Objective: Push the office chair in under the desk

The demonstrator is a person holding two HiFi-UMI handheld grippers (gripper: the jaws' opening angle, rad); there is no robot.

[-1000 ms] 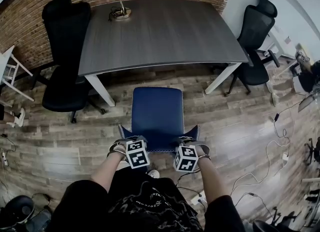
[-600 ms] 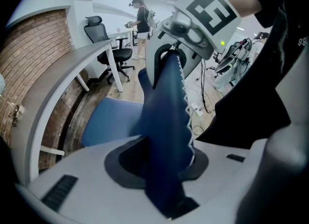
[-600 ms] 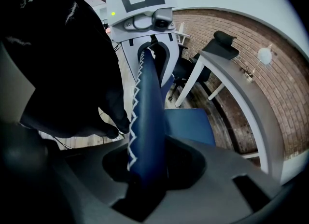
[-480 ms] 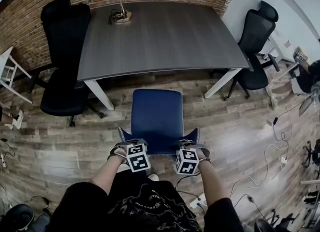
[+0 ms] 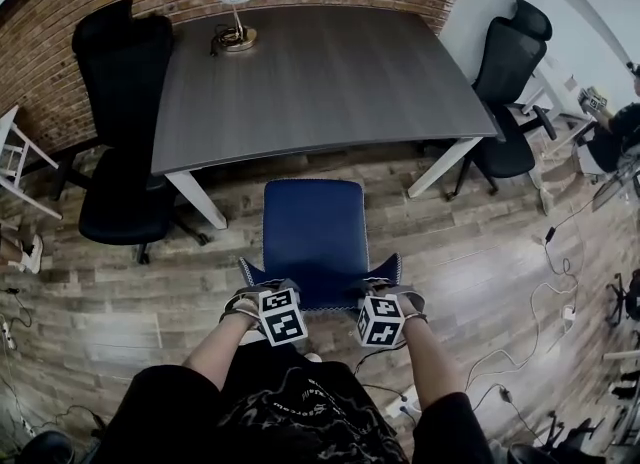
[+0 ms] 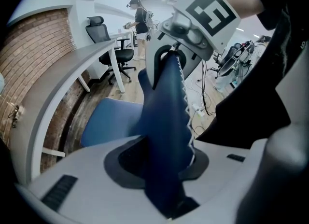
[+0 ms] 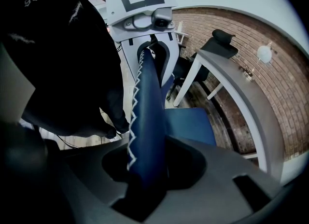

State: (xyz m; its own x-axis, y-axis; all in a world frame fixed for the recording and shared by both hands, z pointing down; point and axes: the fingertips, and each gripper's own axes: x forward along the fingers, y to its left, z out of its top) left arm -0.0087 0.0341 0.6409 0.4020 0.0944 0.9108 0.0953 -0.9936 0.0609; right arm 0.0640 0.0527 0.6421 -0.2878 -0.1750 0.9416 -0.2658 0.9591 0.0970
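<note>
Blue, white-stitched upholstery clenched in both sets of fingers. At the left gripper (image 6: pixel 161 165): fingers (image 6: pixel 72 184) pressed on either face of the chair back (image 6: pixel 164 121) at its top edge, near the left corner. At the right gripper (image 7: pixel 145 170): same clamp, fingers (image 7: pixel 231 179) shut on that same edge near the right corner. No slack visible at either grip.

Outward from there: blue seat (image 5: pixel 312 227) reaching ahead toward the desk (image 5: pixel 320 72), square to the near edge and lined up between the two white legs (image 5: pixel 197 199). Compared with a second ago, closer to the desk, with a narrower strip of wood floor (image 5: pixel 480 252) between seat front and desk edge, and both grips unchanged on the back. Points to a push under way and running straight.

Not yet under, though: seat front just short of the desk edge, whole seat still out in the open. Probably most of the travel still to go, calling for an even forward push from both hands and no skew toward either leg. Off to the left, a black chair (image 5: pixel 122 202) beside the desk, well clear of the path.
</note>
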